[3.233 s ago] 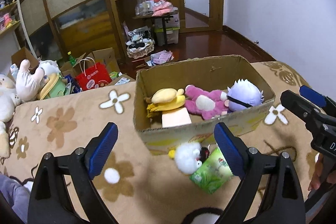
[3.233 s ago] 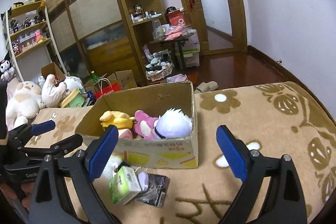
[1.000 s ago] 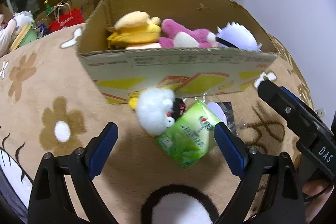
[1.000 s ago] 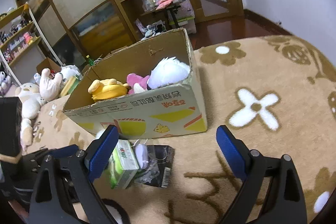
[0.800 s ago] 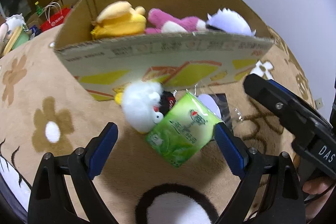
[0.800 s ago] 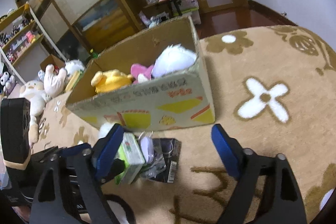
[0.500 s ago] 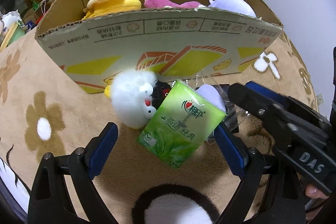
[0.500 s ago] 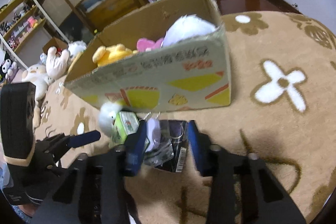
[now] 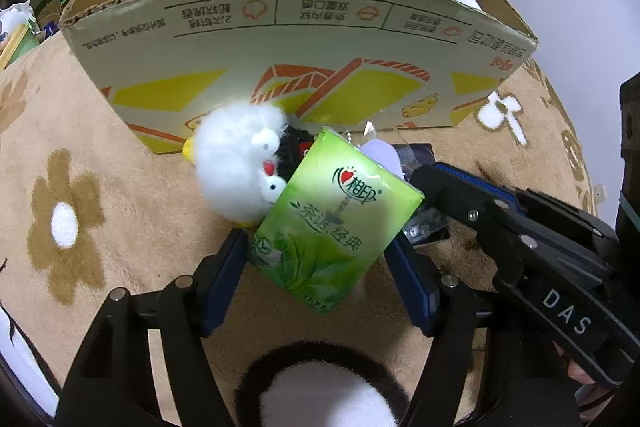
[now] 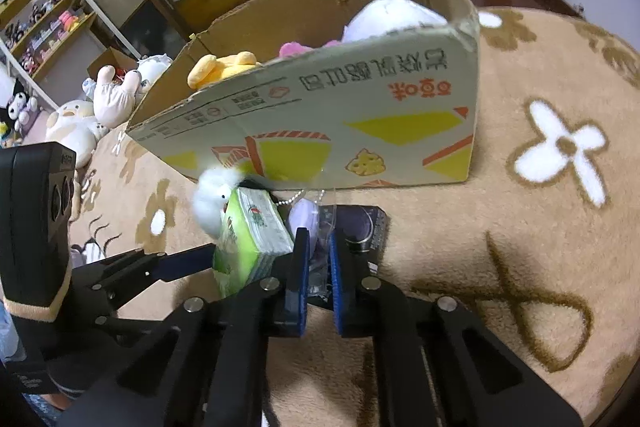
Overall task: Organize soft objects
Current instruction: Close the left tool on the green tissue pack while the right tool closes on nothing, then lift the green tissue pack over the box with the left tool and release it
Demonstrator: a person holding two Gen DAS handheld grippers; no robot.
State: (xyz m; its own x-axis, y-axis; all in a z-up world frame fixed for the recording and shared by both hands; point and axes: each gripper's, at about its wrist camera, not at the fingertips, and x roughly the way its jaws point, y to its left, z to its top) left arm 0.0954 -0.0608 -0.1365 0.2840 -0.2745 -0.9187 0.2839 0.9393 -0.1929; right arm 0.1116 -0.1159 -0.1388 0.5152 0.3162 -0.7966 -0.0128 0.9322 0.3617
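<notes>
A green tissue pack (image 9: 336, 223) lies tilted on the tan flowered blanket in front of a cardboard box (image 9: 280, 67). My left gripper (image 9: 316, 267) straddles its lower end; the jaws are closing and both blue pads touch its sides. A fluffy white plush (image 9: 236, 167) leans against the pack's far left side. My right gripper (image 10: 318, 259) is shut on the clear plastic bag (image 10: 318, 269) of a lilac plush charm (image 10: 304, 215), just right of the tissue pack (image 10: 252, 231). The box (image 10: 320, 115) holds a yellow plush (image 10: 220, 65), a pink one and a white-lilac one (image 10: 392, 15).
A dark flat packet (image 10: 368, 227) lies under the clear bag. A black-and-white plush (image 9: 320, 391) sits below my left gripper. Large plush toys (image 10: 80, 123) and shelves stand off to the far left, beyond the blanket's edge.
Both grippers have come down closer to the pile. The left jaws narrowed onto the tissue pack. The right jaws went from wide open to shut on the clear bag.
</notes>
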